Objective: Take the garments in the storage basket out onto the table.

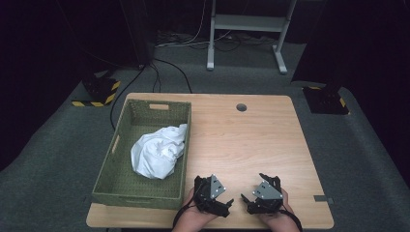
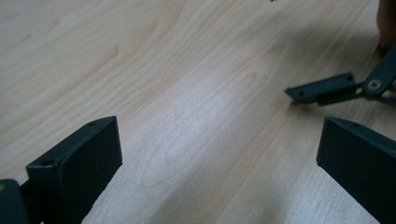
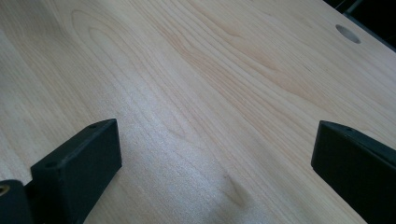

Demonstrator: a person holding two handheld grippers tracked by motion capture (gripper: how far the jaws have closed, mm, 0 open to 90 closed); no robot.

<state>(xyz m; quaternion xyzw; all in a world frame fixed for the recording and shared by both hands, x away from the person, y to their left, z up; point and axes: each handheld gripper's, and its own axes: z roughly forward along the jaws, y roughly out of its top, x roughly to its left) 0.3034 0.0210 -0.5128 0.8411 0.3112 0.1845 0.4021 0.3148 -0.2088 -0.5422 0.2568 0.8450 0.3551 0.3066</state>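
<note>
A crumpled white cloth (image 1: 158, 151) lies inside a green woven basket (image 1: 112, 173) on the left part of the wooden table (image 1: 251, 140). Both grippers rest low near the table's front edge, each held by a hand. My left gripper (image 1: 228, 204) (image 2: 219, 161) is open, with bare wood between its jaws. My right gripper (image 1: 247, 198) (image 3: 217, 161) is open too, nothing between its jaws. In the left gripper view one jaw of the right gripper (image 2: 327, 89) lies just ahead on the wood.
The table has a round cable hole (image 1: 241, 107) (image 3: 348, 33) near its far edge. Beyond the table are grey carpet, a white desk frame (image 1: 246, 29), loose cables and yellow-black striped blocks (image 1: 99, 92).
</note>
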